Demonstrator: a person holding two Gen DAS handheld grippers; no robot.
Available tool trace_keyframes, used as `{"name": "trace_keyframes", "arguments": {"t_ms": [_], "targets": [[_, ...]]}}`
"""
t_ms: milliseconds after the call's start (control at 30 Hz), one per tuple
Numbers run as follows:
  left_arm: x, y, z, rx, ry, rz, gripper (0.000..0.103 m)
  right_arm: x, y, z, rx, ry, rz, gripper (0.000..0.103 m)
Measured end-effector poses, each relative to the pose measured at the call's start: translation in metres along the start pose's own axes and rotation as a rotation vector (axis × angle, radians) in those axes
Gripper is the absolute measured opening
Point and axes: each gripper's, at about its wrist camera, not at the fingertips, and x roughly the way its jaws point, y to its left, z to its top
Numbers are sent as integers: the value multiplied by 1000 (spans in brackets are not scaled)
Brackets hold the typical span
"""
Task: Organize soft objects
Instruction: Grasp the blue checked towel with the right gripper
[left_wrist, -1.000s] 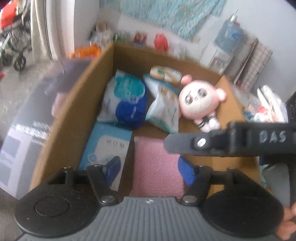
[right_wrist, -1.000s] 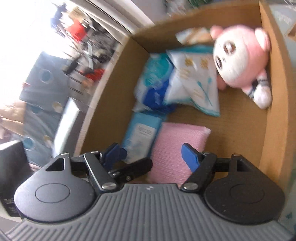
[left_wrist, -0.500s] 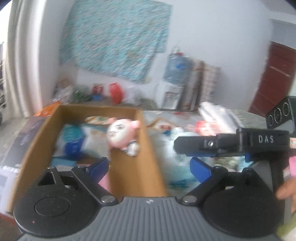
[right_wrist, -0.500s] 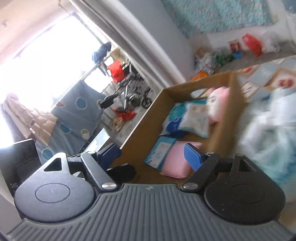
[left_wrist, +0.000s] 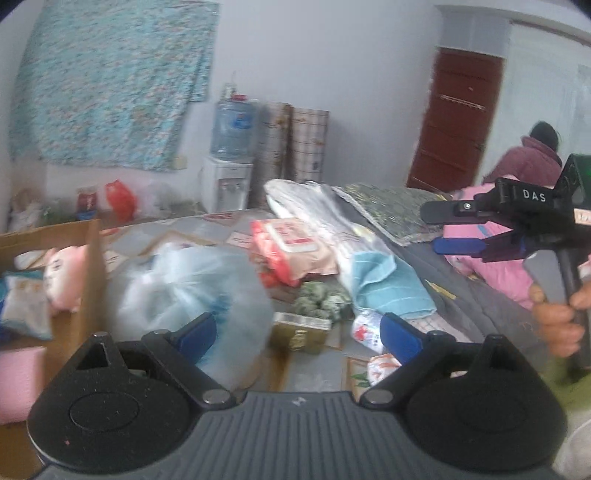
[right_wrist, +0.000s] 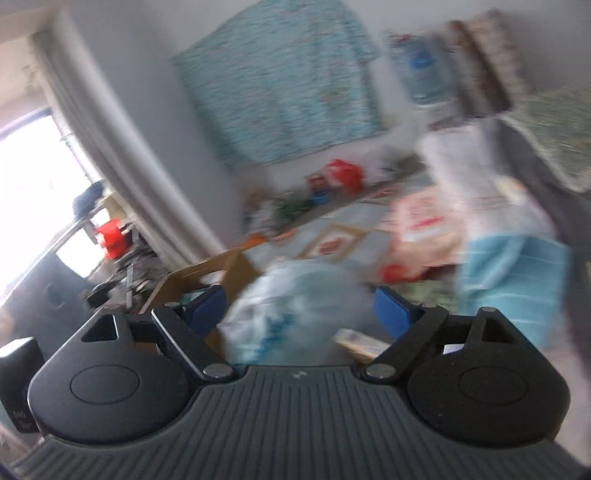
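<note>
While both tools hung raised above bed clutter, left gripper (left_wrist: 295, 332) gaped, nothing between fingers; right gripper (right_wrist: 299, 306) likewise spread, empty. Cardboard box (left_wrist: 90, 266) served as landmark: pink plush (left_wrist: 62, 277) already inside it, against its wall. Pale plastic bag (left_wrist: 192, 288) lay just beside box, likely next pick, hence wide spread.

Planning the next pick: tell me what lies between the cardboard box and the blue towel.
Left wrist view: a translucent plastic bag beside the cardboard box, then green bundle before the blue towel.
</note>
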Motion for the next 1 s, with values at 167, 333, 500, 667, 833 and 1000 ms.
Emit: {"name": "trace_keyframes", "arguments": {"t_ms": [167,333,500,667,833,1000], "targets": [[39,-23,-6,30,33,-8,96,-8,-62,-5,65,6,-151,88],[65,-33,-10,24,85,-49,96,16,-124,-9,146,15,-292,88],[77,-34,-14,45,104,-42,96,54,-170,-4,180,48,-352,83],[89,-26,-17,19,137,-44,96,86,-190,0,211,90,-383,55],[93,-20,-21,11,146,-43,96,97,-191,-2,196,111,-382,33],[87,-12,-24,-7,141,-46,96,79,-171,5,180,29,-353,8]]}}
